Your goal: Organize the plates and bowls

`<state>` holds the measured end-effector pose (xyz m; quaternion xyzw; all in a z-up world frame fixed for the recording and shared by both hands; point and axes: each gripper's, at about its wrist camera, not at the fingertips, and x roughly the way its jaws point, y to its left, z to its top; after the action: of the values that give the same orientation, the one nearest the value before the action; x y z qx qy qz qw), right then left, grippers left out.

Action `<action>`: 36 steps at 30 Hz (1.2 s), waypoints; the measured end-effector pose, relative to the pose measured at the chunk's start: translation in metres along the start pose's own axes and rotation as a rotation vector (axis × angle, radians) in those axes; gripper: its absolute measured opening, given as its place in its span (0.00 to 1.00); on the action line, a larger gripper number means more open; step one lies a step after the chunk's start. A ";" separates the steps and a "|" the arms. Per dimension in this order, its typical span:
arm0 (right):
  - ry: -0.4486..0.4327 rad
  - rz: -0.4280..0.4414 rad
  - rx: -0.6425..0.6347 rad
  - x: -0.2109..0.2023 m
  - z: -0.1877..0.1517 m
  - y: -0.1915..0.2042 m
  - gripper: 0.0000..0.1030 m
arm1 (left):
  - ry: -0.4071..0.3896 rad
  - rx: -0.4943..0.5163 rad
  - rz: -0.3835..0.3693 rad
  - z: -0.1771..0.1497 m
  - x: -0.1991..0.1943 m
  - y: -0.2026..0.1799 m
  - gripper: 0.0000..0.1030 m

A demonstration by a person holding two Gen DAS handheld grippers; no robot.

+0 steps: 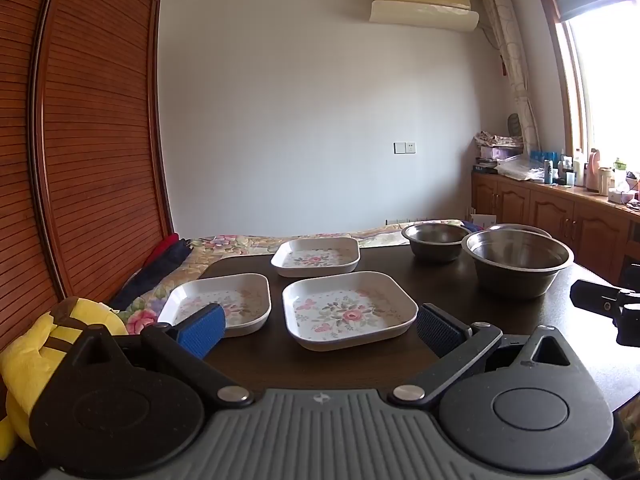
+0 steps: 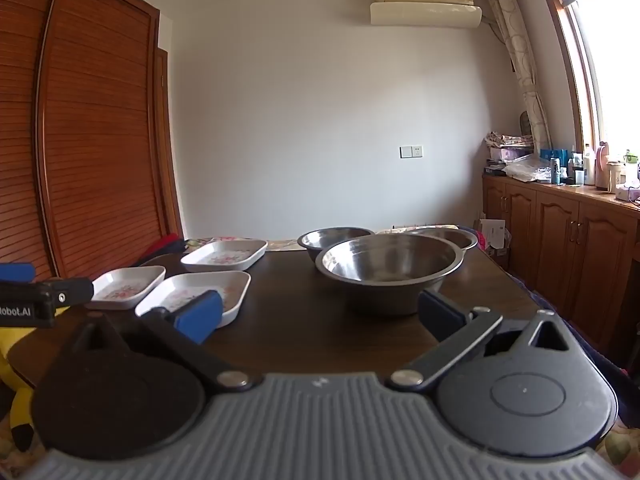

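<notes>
Three square white floral plates lie on the dark table (image 1: 280,356): a near plate (image 1: 348,312), a left plate (image 1: 224,304) and a far plate (image 1: 316,256). To the right stand a large steel bowl (image 1: 518,266), a smaller steel bowl (image 1: 436,240) and a third bowl's rim (image 1: 520,227) behind them. My left gripper (image 1: 320,328) is open and holds nothing, just short of the near plate. My right gripper (image 2: 320,314) is open with nothing in it, facing the large bowl (image 2: 390,272). The plates (image 2: 196,296) lie to its left.
A yellow plush toy (image 1: 52,344) sits at the table's left edge. A bed with a floral cover (image 1: 240,242) lies beyond the table. A louvred wooden wardrobe (image 1: 80,140) stands on the left. Wooden cabinets with bottles (image 1: 560,216) run under the window on the right.
</notes>
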<state>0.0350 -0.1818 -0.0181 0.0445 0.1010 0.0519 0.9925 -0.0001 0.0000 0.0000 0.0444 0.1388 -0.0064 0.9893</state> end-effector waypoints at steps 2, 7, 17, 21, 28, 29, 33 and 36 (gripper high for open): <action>0.000 0.000 0.000 0.000 0.000 0.000 1.00 | 0.001 0.000 0.000 0.000 0.000 0.000 1.00; 0.000 0.000 -0.001 0.000 0.000 0.000 1.00 | 0.001 0.000 -0.001 0.000 0.000 0.000 1.00; 0.000 0.004 -0.002 0.000 0.001 -0.002 1.00 | 0.007 -0.001 -0.008 -0.001 0.001 0.001 1.00; 0.002 0.004 0.001 -0.004 0.001 -0.001 1.00 | 0.006 0.000 -0.007 -0.001 0.001 0.001 1.00; 0.003 0.002 -0.002 -0.005 0.002 -0.001 1.00 | 0.007 0.001 -0.007 -0.002 -0.002 0.002 1.00; 0.003 -0.001 -0.005 0.000 -0.002 0.000 1.00 | 0.007 0.001 -0.007 -0.002 -0.003 0.003 1.00; 0.003 -0.005 -0.011 0.001 -0.004 0.000 1.00 | 0.008 0.003 -0.006 -0.003 -0.003 0.003 1.00; -0.002 -0.011 -0.025 0.001 -0.004 0.002 1.00 | 0.009 0.002 -0.006 -0.004 -0.002 0.004 1.00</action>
<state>0.0347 -0.1794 -0.0221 0.0318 0.0998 0.0474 0.9934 -0.0030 0.0043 -0.0033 0.0451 0.1434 -0.0091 0.9886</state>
